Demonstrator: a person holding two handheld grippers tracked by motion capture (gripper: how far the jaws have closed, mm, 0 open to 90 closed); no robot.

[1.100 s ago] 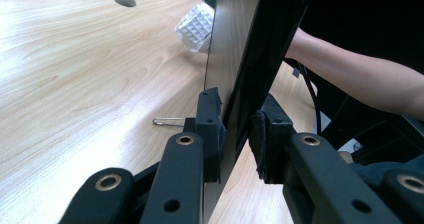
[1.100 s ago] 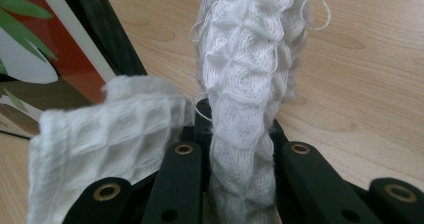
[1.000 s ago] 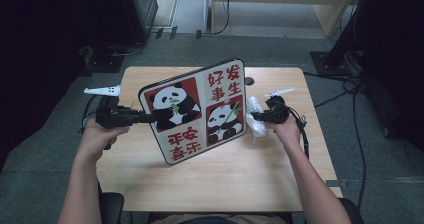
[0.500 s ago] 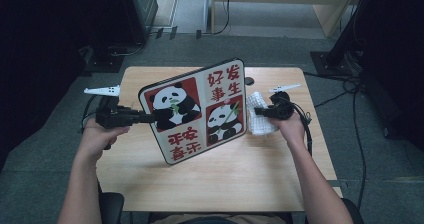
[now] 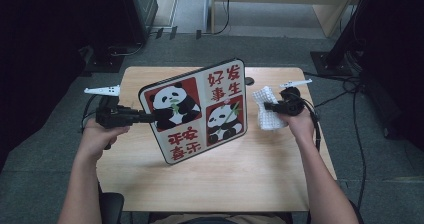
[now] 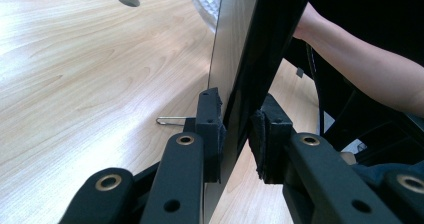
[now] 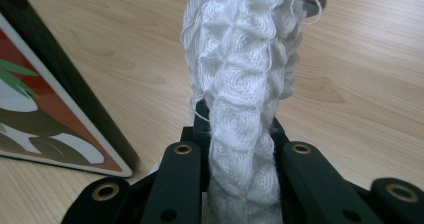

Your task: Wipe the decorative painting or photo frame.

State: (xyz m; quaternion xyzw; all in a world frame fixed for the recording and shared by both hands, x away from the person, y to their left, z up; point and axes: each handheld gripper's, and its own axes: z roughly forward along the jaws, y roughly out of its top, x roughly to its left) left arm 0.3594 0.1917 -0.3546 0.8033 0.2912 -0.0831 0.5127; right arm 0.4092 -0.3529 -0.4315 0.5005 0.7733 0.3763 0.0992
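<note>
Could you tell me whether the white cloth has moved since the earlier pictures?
Yes. The white cloth in the right claw has lifted slightly up and away from the panda board.

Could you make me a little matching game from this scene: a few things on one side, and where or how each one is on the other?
Things:
1. panda board
2. white cloth
3. round hole
4. table

States:
A. lies flat, bears the board's lower edge
B. pinched in the right tool
C. stands tilted, its edge clamped by the left tool
D. sits in the tabletop beyond the board

Pairs: 1-C, 2-B, 3-D, 4-A
</note>
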